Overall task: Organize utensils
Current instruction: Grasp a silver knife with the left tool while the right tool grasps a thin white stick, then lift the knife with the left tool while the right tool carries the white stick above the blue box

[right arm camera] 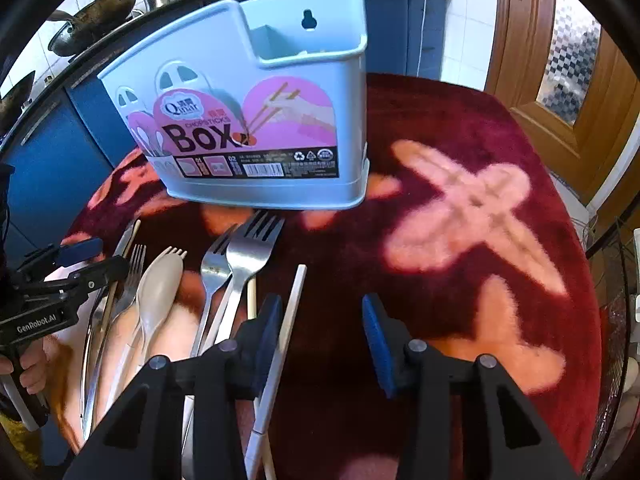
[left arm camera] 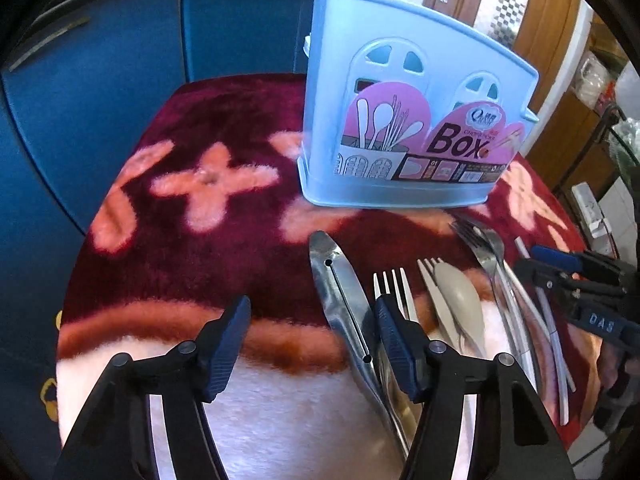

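Observation:
A light blue utensil box (left arm camera: 404, 120) stands upright on a dark red floral cloth (left arm camera: 224, 216); it also shows in the right wrist view (right arm camera: 260, 120). In front of it lie steel tongs (left arm camera: 340, 296), a steel fork (left arm camera: 394, 292), a beige spork (left arm camera: 456, 300), two more forks (right arm camera: 240, 256) and white chopsticks (right arm camera: 288, 320). My left gripper (left arm camera: 312, 344) is open, its right finger beside the tongs and above the fork. My right gripper (right arm camera: 320, 340) is open, low over the cloth, its left finger touching a white chopstick.
Blue cabinets (left arm camera: 120, 80) stand behind the table, with pans (right arm camera: 92, 16) on top. A wooden door (right arm camera: 560, 80) is at the right. The cloth's right half (right arm camera: 480, 220) holds no utensils.

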`<move>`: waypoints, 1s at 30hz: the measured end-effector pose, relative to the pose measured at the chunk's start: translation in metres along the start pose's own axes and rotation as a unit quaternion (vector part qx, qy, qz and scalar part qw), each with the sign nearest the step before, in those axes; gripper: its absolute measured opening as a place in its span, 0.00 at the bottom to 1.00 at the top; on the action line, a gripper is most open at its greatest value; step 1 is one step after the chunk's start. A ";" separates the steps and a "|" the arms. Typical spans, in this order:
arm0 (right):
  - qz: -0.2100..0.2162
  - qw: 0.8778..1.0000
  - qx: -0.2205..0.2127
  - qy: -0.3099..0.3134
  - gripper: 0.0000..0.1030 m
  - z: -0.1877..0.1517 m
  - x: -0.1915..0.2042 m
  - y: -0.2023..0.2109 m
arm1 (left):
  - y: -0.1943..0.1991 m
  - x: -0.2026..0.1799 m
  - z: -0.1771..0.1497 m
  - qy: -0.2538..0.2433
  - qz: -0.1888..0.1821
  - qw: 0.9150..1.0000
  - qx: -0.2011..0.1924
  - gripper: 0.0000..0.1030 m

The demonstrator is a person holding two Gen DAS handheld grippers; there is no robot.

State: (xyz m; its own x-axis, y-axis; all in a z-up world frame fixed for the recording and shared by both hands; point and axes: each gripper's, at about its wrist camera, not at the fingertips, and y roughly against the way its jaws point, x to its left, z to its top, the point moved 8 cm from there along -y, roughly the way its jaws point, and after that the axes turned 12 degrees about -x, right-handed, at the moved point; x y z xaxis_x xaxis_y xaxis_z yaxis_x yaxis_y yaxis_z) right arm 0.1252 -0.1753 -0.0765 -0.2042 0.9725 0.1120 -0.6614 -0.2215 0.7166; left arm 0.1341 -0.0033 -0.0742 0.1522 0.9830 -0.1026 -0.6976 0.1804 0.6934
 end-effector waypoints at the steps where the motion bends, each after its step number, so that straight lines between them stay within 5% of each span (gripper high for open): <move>1: 0.003 1.000 0.005 -0.004 0.44 0.000 0.000 -0.001 | -0.001 0.000 -0.001 -0.005 0.000 1.000 0.003 0.64; 7: 0.009 1.000 0.012 -0.016 0.43 0.001 -0.003 -0.002 | -0.003 0.001 -0.001 -0.006 -0.004 1.000 0.020 0.63; 9: 0.006 1.000 0.010 -0.015 0.36 0.002 -0.004 -0.002 | -0.003 0.000 -0.001 -0.007 -0.006 1.000 0.024 0.62; 11: 0.012 1.000 0.007 -0.022 0.15 0.004 -0.004 0.000 | -0.001 -0.001 -0.001 -0.005 -0.011 1.000 0.024 0.52; 14: 0.042 0.998 0.012 -0.051 0.07 0.004 -0.004 0.002 | 0.002 -0.006 0.000 0.011 -0.035 0.999 0.027 0.28; 22: 0.069 0.996 -0.031 -0.049 0.06 0.011 0.010 0.022 | 0.015 -0.005 -0.001 0.048 -0.070 0.996 0.020 0.21; 30: 0.091 0.989 -0.110 -0.044 0.06 0.032 0.027 0.061 | 0.047 -0.008 0.007 0.059 -0.091 0.994 -0.030 0.21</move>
State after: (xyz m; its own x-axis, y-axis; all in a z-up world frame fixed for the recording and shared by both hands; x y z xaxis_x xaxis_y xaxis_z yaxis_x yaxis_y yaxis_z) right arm 0.1024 -0.1607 -0.0076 -0.2768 0.9155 0.2919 -0.7628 -0.3941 0.5127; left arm 0.1049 -0.0028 -0.0355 0.1991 0.9301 -0.3088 -0.7064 0.3546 0.6127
